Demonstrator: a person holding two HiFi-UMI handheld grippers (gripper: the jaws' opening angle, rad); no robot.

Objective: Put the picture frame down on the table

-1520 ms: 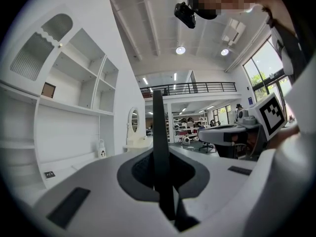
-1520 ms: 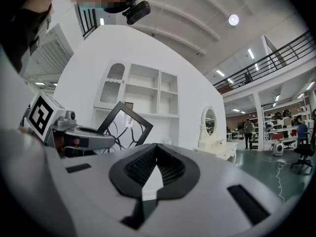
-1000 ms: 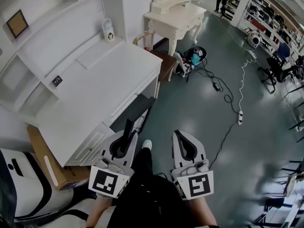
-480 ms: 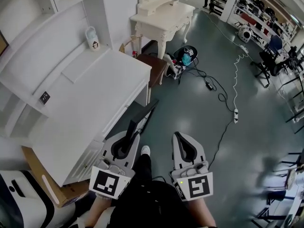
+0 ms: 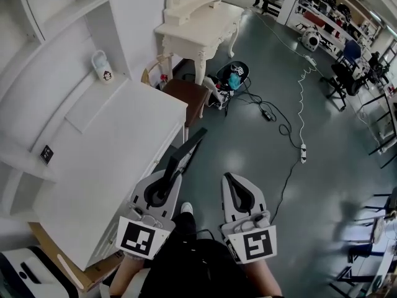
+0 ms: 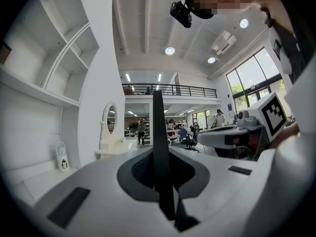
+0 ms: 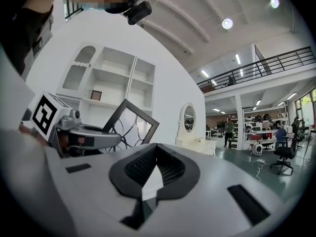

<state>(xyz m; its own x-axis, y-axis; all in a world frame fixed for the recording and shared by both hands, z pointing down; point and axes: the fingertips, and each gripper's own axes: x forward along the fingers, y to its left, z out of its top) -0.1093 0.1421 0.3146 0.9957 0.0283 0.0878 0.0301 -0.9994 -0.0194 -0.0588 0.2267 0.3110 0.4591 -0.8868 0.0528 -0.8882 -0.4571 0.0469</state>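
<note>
A dark picture frame [image 5: 185, 156] sticks out edge-on from my left gripper [image 5: 165, 180], whose jaws are shut on its lower edge. The left gripper view shows it as a thin black upright bar [image 6: 158, 147] between the pads. In the right gripper view the frame [image 7: 129, 125] shows its glass face, tilted, above the left gripper [image 7: 84, 135]. The frame hangs over the floor just right of the white table [image 5: 105, 160]. My right gripper [image 5: 232, 180] is shut with nothing in it [image 7: 154, 168], level beside the left one.
A white shelf unit rises behind the table. On the table stand a small penguin bottle [image 5: 101, 64] and a dark tag [image 5: 46, 154]. A brown stool [image 5: 187, 94], a white vanity [image 5: 200, 27], floor cables [image 5: 291, 132] and a cardboard box [image 5: 69, 272] surround it.
Both grippers have travelled sideways along the table's front; the table and shelves have slid left in the head view. The frame stays clamped in the left jaws.
</note>
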